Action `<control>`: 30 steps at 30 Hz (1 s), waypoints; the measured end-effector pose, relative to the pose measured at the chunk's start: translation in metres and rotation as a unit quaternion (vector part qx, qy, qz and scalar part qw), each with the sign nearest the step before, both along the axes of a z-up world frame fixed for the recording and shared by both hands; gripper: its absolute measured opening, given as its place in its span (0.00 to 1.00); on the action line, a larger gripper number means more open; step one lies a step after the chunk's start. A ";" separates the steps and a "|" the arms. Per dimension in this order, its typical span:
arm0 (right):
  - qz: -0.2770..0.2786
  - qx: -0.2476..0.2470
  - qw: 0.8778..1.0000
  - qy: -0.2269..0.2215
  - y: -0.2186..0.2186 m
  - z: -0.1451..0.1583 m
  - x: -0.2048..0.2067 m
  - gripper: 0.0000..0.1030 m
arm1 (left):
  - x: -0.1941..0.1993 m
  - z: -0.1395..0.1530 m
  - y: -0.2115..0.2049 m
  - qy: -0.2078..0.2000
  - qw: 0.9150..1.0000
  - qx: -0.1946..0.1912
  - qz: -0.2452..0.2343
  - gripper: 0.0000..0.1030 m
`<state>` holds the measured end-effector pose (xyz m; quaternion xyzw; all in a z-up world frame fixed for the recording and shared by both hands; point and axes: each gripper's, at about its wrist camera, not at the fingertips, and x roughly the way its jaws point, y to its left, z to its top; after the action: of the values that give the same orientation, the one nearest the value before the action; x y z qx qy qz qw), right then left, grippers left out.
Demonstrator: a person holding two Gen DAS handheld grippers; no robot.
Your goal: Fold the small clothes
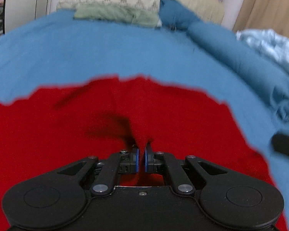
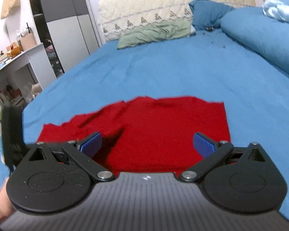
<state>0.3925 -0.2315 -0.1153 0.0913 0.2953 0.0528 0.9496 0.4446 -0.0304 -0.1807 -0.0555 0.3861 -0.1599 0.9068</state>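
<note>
A small red garment [image 1: 163, 115] lies spread on the blue bedsheet [image 1: 86, 53]. My left gripper [image 1: 141, 150] is low over its near part, jaws almost shut with a thin gap; whether it pinches a fold of the red cloth is unclear. In the right wrist view the same red garment [image 2: 163, 127] lies flat with a crease at its left. My right gripper [image 2: 146, 141] is open and empty, hovering above the garment's near edge with blue pads [image 2: 91, 143] wide apart.
A green pillow [image 2: 154, 33] and cream headboard [image 2: 163, 5] sit at the far end. A rolled blue duvet [image 2: 260, 38] and pale blue satin cloth [image 2: 283, 3] lie along the right. A white desk [image 2: 19, 61] and wardrobe [image 2: 67, 19] stand left of the bed.
</note>
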 end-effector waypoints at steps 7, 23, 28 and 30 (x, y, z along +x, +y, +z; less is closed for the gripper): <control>0.022 -0.015 1.000 0.003 -0.003 -0.006 0.002 1.00 | -0.026 0.027 0.024 -0.038 0.999 0.031 -0.004 0.72; 0.187 -0.218 0.956 0.060 0.156 -0.038 0.100 0.74 | -0.083 0.030 0.145 -0.081 0.986 0.063 0.132 0.89; 0.215 -0.255 0.937 0.105 0.184 -0.060 0.129 0.20 | -0.081 0.026 0.162 -0.058 0.987 0.011 0.148 0.89; 0.190 -0.216 0.955 0.077 0.170 -0.048 0.124 0.20 | -0.086 0.028 0.162 -0.061 0.988 0.026 0.140 0.89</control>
<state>0.5170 -0.0610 -0.1632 -0.1704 0.3835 0.1603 0.8934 0.3589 0.1318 -0.1526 -0.0754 0.3222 -0.0240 0.9434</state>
